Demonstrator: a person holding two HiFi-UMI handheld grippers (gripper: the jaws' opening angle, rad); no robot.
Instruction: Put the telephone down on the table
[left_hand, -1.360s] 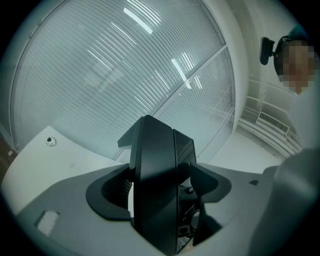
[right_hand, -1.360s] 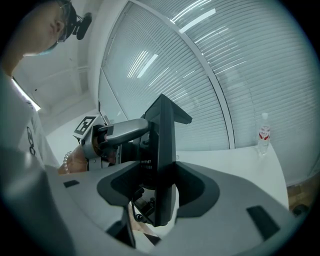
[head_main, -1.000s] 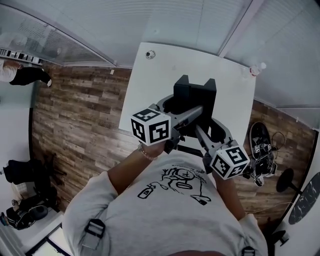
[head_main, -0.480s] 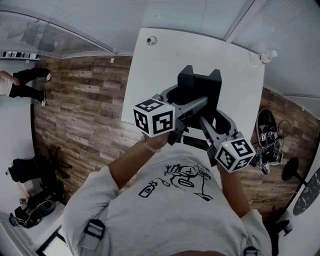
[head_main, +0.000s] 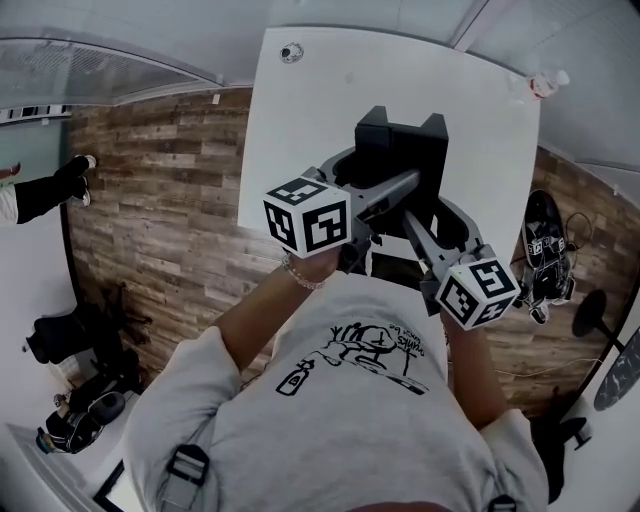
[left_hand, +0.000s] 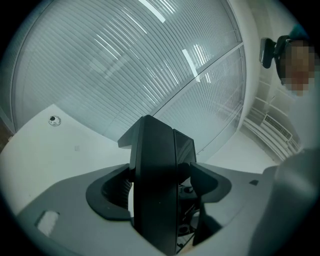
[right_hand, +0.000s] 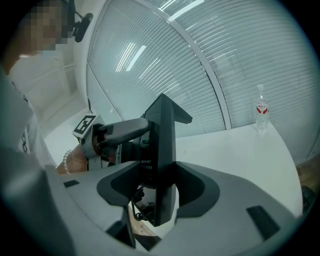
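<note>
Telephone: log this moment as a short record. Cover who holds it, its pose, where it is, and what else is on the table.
object: black telephone
held by: left gripper and right gripper, each shut on it, one from either side
pose: upright
place: over the near edge of the white table; seemingly not yet set down, since floor shows under its lower end in the right gripper view
also on table: bottle at the far right corner; small round fitting at the far left corner
</note>
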